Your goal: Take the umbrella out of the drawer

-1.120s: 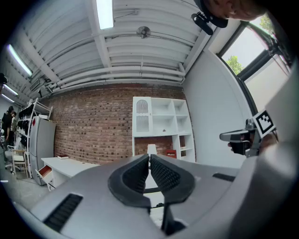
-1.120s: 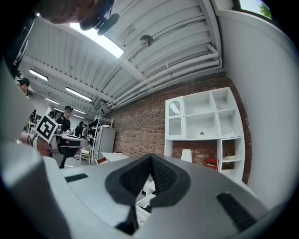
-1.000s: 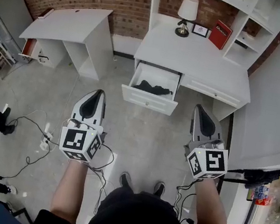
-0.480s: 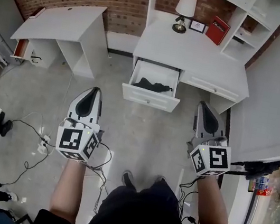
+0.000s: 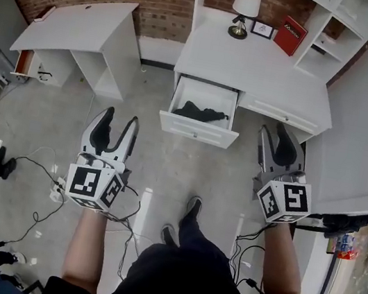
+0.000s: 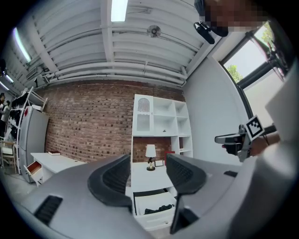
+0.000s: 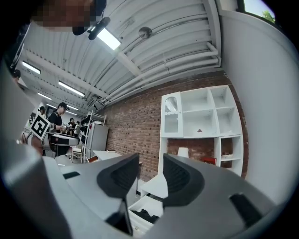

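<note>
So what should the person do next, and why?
Probably bring the right hand-held gripper forward to the black umbrella lying in the open drawer. It and the left hand-held gripper have just been opening, with nothing between their jaws, and both hang short of the desk.

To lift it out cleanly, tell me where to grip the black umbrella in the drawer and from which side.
Grip the umbrella at its middle, probably from above. It lies flat, crosswise in the open drawer, walled all round, so only its top is free; the handle is too small to make out.
</note>
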The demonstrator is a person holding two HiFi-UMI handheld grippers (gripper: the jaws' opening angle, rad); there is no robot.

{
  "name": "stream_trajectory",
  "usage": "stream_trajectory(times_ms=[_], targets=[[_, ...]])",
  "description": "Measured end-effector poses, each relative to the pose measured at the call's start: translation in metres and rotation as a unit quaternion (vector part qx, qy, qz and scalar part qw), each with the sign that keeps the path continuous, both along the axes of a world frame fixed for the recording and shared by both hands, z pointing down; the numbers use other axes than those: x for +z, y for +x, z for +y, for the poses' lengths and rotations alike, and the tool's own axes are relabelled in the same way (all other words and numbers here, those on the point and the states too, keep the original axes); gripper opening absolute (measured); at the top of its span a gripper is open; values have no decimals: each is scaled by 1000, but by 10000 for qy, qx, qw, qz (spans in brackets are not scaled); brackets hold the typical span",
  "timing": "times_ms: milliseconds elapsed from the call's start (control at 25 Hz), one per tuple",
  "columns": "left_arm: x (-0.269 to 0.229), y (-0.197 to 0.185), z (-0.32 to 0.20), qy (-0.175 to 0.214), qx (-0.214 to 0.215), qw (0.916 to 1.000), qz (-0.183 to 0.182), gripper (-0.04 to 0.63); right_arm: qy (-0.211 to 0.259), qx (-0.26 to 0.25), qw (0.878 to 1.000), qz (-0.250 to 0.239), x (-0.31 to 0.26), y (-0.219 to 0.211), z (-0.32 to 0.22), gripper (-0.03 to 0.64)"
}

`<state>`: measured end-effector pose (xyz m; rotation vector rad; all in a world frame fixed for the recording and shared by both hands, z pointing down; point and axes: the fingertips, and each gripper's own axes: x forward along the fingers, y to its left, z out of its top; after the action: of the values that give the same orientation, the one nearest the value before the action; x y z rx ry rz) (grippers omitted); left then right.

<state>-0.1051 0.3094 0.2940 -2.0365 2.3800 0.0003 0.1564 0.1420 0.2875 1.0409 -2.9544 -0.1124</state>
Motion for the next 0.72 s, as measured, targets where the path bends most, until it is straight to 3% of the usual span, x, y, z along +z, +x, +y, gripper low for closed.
stream_trajectory(times_ms=[400, 720], targets=[[20, -27, -99, -542, -55, 9984, -147, 238, -431, -365, 9984, -23, 39, -48, -106, 196], [40, -28, -163, -841, -95, 9963, -175, 239, -693, -493, 9964, -28, 63, -57, -174, 199]])
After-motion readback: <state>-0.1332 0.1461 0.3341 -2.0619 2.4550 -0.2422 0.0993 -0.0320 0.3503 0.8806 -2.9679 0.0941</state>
